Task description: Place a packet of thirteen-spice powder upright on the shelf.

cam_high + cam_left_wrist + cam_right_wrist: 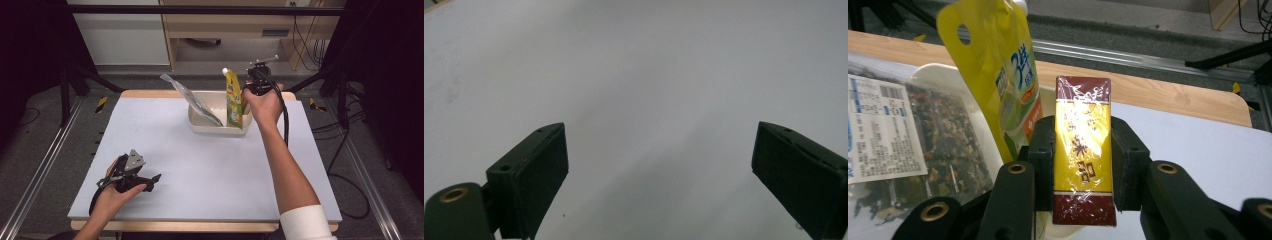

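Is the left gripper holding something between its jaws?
No, the left gripper has its jaws wide apart, and between them there is just the bare white table.

— What carries everything here?
— A flat, pale grey rectangular table [210, 165] with a light wooden edge.
— And what sits directly on it?
— A cream-coloured rectangular plastic tub [212, 126], near the far edge, right of the middle.
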A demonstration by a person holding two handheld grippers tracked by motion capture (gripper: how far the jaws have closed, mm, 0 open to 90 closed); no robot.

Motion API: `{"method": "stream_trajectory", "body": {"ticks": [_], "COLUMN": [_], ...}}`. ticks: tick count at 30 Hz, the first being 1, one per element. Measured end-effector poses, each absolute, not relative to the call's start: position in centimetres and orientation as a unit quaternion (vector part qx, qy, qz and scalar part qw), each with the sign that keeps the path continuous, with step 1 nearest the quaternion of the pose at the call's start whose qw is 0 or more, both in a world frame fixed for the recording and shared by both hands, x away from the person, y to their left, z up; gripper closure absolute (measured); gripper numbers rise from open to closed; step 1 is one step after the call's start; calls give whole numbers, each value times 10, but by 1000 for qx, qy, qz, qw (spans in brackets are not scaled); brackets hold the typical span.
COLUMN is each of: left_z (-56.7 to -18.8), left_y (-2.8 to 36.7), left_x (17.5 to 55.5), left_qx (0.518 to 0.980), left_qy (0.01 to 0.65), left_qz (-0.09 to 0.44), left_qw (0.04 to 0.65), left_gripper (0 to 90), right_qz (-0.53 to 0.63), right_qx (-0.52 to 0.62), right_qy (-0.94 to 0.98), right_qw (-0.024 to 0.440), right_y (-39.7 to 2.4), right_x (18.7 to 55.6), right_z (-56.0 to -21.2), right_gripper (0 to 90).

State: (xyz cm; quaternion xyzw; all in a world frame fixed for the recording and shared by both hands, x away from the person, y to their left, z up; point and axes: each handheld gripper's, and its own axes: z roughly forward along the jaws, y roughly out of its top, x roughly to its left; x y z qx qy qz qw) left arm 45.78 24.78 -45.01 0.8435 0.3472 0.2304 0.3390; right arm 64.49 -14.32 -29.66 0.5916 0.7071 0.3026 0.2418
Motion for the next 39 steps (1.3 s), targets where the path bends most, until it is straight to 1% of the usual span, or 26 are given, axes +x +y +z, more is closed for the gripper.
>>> {"method": "stream_trajectory", "body": {"ticks": [14, 18, 26, 33, 39], "left_z": [-451, -452, -452, -452, -451], "left_y": [244, 243, 241, 238, 238], "left_x": [457, 457, 456, 456, 456], "left_qx": [850, 852, 854, 857, 857], "left_qy": [338, 336, 332, 325, 323], "left_qz": [223, 221, 222, 222, 225], "left_qw": [337, 336, 335, 333, 332], "left_gripper": [82, 82, 83, 83, 83], "right_qz": [270, 268, 262, 250, 271], "right_qx": [613, 622, 624, 631, 632], "right_qy": [697, 693, 688, 690, 684], "right_qw": [254, 249, 262, 252, 244], "right_y": [-140, -139, -136, -133, -137], "right_x": [653, 654, 656, 657, 658], "right_z": [-312, -317, -324, -331, -343], "right_gripper": [682, 681, 679, 679, 663]}}
